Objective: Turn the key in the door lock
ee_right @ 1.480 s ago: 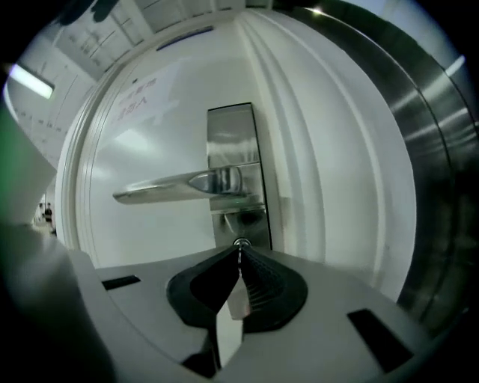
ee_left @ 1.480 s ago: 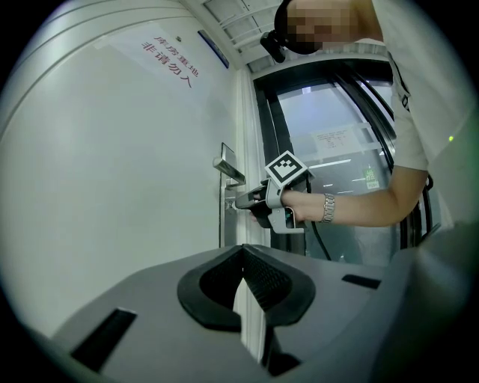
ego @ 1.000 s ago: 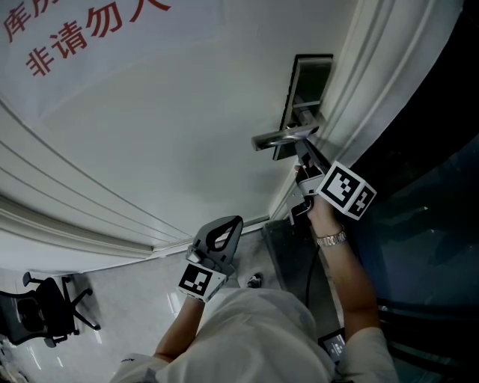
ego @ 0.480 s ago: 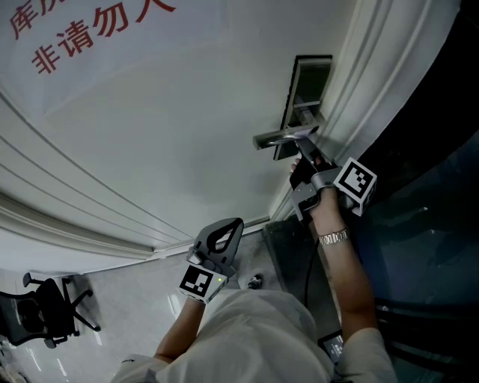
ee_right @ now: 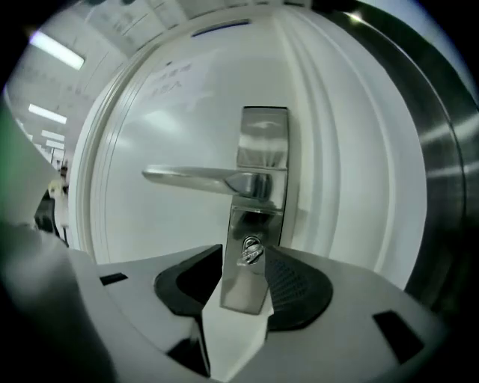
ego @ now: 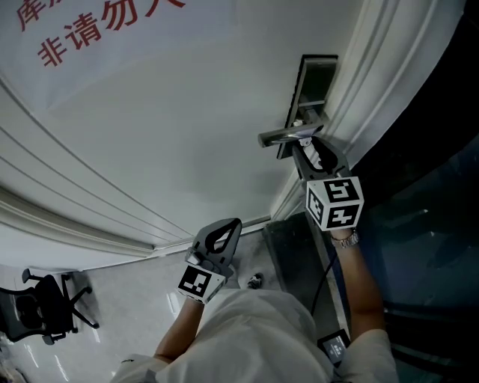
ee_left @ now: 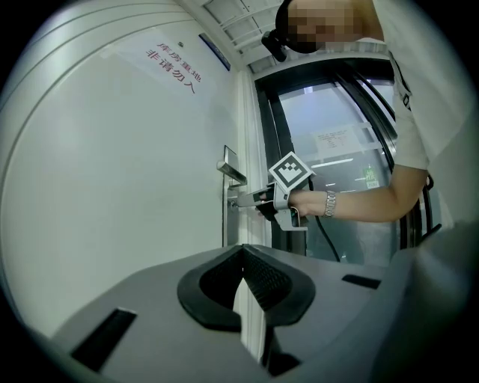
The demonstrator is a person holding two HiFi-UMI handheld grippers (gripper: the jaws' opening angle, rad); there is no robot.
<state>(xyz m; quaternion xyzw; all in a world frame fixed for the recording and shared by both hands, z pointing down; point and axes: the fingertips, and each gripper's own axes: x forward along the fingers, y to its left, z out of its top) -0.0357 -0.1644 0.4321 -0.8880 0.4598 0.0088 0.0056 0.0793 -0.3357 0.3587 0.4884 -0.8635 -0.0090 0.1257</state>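
A silver lock plate (ee_right: 262, 149) with a lever handle (ee_right: 202, 178) is mounted on the white door. A small key (ee_right: 251, 250) sticks out of the keyhole below the lever. My right gripper (ee_right: 245, 258) is level in front of the lock. Its jaws have just been opening, and the key stands between the pads with neither pressing on it. In the head view the right gripper (ego: 305, 148) sits under the lever (ego: 288, 136), its marker cube (ego: 334, 202) facing up. My left gripper (ego: 230, 224) hangs lower left, away from the door, shut on nothing; its fingertips (ee_left: 241, 253) meet.
Red lettering (ego: 97, 22) is printed on the door. A dark glass panel (ego: 426, 209) stands to the right of the white door frame (ego: 374, 82). An office chair (ego: 45, 314) sits on the floor at lower left.
The right gripper has rolled about its own axis, bringing its marker cube round to face the head camera. Its jaws have opened off the key. The left gripper has stayed put.
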